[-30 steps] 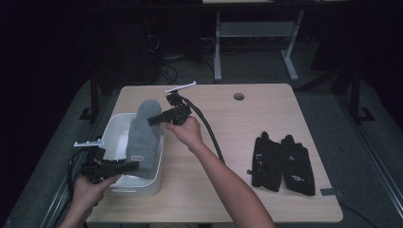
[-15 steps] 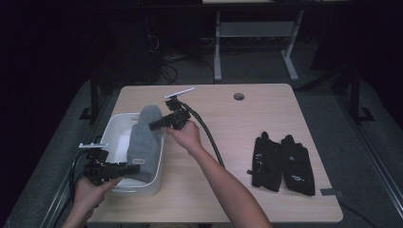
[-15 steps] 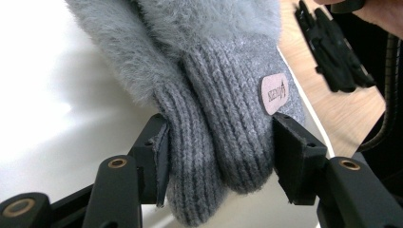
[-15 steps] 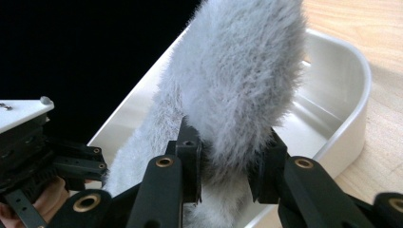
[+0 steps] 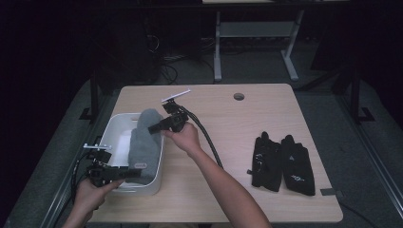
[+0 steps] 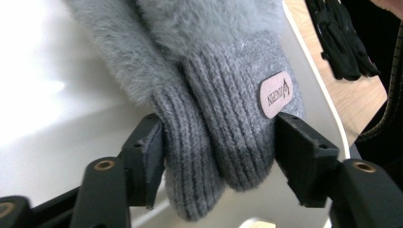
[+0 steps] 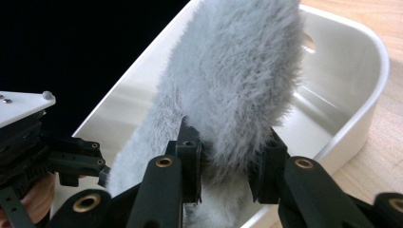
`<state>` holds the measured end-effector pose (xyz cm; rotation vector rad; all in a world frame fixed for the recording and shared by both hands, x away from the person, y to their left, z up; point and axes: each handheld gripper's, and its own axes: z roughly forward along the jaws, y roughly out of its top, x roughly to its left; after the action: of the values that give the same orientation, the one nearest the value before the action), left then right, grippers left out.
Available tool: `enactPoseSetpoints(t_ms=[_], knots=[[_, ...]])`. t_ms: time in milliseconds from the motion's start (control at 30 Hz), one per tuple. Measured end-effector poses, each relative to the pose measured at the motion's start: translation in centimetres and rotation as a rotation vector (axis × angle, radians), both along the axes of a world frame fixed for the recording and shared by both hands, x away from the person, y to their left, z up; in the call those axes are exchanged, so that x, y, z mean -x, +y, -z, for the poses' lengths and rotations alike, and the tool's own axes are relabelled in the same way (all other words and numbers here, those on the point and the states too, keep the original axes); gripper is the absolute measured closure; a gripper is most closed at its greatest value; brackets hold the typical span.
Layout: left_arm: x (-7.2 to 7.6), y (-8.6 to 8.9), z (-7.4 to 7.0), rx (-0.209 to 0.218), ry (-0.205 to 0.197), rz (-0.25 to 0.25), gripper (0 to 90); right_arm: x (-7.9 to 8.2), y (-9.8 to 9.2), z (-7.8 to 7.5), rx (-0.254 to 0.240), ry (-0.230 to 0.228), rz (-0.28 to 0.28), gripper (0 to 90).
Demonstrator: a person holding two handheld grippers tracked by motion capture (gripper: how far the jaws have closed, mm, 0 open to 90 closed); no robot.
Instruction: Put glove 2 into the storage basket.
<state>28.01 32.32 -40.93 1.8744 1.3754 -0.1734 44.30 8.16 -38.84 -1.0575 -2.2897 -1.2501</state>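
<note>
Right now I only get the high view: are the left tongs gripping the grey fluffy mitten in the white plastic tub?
Observer: The left tongs have just been opening; the ribbed knit cuff of the grey fluffy mitten sits between the jaws, unsqueezed.
Operator: And the right tongs?
Observer: The right tongs are clamped on its furry tip, pads sunk into the fur.
Operator: Any marking?
Observer: A pink label patch on the cuff.

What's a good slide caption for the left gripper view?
Left gripper, jaws just opening around the ribbed cuff of fuzzy grey knit mittens over the white plastic bin.
</note>
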Motion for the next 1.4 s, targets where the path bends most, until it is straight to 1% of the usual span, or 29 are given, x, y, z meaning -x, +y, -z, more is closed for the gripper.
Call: enactPoseSetpoints(t_ms=[67, 100, 133, 167, 200, 233, 300, 367, 400, 467, 500, 533, 667, 700, 800, 833, 867, 900, 933, 1000, 1067, 1100, 1167, 1200, 1267, 1300, 1400], knots=[[0.1, 0.1, 0.1, -0.010, -0.003, -0.010, 31.2, 0.0, 0.2, 0.0, 0.022, -0.024, -0.009, 61.7], [0.1, 0.2, 0.0, 0.002, -0.009, -0.010, 31.5, 0.0, 0.2, 0.0, 0.031, -0.030, -0.007, 60.1], [0.1, 0.3, -0.1, 0.009, -0.009, -0.018, 34.1, 0.0, 0.2, 0.0, 0.034, -0.034, -0.003, 57.9], [0.2, 0.3, -0.3, 0.005, -0.021, -0.025, 33.7, 0.0, 0.2, 0.0, 0.032, -0.033, 0.005, 56.7], [0.2, 0.3, -0.5, 0.004, -0.033, -0.022, 33.8, 0.0, 0.1, -0.1, 0.035, -0.044, 0.006, 56.3], [0.2, 0.3, -0.6, 0.002, -0.031, -0.012, 34.2, 0.0, 0.0, -0.2, 0.034, -0.055, 0.011, 54.9], [0.1, 0.1, -0.8, -0.002, -0.040, -0.016, 34.5, 0.0, -0.2, -0.6, 0.039, -0.063, 0.029, 52.0], [0.1, -0.1, -0.9, -0.004, -0.044, -0.009, 34.5, -0.1, -0.6, -0.9, 0.037, -0.075, 0.037, 52.0], [0.1, -0.1, -0.9, -0.002, -0.050, -0.007, 34.7, -0.1, -0.8, -1.0, 0.035, -0.075, 0.039, 52.0], [0.0, -0.3, -1.0, 0.002, -0.047, -0.008, 34.8, -0.1, -1.1, -1.3, 0.037, -0.077, 0.040, 51.7], [0.0, -0.3, -1.0, -0.003, -0.053, -0.006, 34.9, -0.1, -1.3, -1.4, 0.033, -0.078, 0.042, 51.3], [0.0, -0.3, -1.1, -0.011, -0.057, -0.005, 35.1, 0.0, -1.5, -1.5, 0.029, -0.078, 0.044, 51.2], [0.0, -0.5, -1.6, -0.010, -0.073, -0.001, 35.1, 0.0, -2.2, -2.1, 0.015, -0.084, 0.047, 50.0], [0.0, -0.5, -1.7, -0.004, -0.078, -0.002, 35.1, 0.0, -2.3, -2.2, 0.013, -0.083, 0.047, 50.0], [-0.1, -0.6, -2.0, -0.005, -0.085, 0.003, 35.1, 0.0, -2.7, -2.4, 0.009, -0.084, 0.051, 49.4], [-0.2, -0.7, -2.3, -0.013, -0.095, 0.011, 35.1, 0.1, -3.0, -2.5, 0.008, -0.090, 0.049, 49.1], [-0.2, -0.7, -2.3, -0.013, -0.095, 0.011, 35.1, 0.1, -3.0, -2.5, 0.008, -0.090, 0.049, 49.1], [-0.1, -0.9, -2.6, -0.007, -0.104, 0.006, 35.1, 0.1, -3.4, -2.7, 0.009, -0.092, 0.050, 48.7], [-0.2, -0.9, -2.8, -0.022, -0.115, 0.024, 35.1, 0.1, -3.6, -2.8, 0.009, -0.094, 0.048, 48.5], [-0.2, -1.2, -3.1, -0.010, -0.120, 0.017, 35.1, 0.1, -4.0, -2.9, 0.011, -0.094, 0.053, 48.0], [-0.2, -1.3, -3.2, -0.006, -0.123, 0.015, 35.0, 0.1, -4.2, -3.0, 0.008, -0.094, 0.056, 47.9], [-0.2, -1.5, -3.3, -0.004, -0.123, 0.014, 35.0, 0.2, -4.7, -3.1, 0.006, -0.092, 0.057, 47.5], [-0.3, -1.9, -3.6, -0.007, -0.128, 0.029, 34.8, 0.2, -5.0, -3.1, 0.001, -0.092, 0.063, 47.5], [-0.3, -1.9, -3.6, -0.007, -0.128, 0.029, 34.8, 0.2, -5.0, -3.1, 0.001, -0.092, 0.063, 47.5], [-0.3, -2.2, -3.8, -0.003, -0.133, 0.026, 34.7, 0.3, -5.6, -3.2, -0.003, -0.090, 0.067, 47.5], [-0.4, -2.3, -4.0, -0.007, -0.137, 0.038, 34.8, 0.3, -5.8, -3.2, -0.003, -0.096, 0.069, 47.5], [-0.5, -2.8, -4.3, -0.006, -0.143, 0.043, 34.6, 0.4, -6.3, -3.3, -0.007, -0.095, 0.073, 47.2]])
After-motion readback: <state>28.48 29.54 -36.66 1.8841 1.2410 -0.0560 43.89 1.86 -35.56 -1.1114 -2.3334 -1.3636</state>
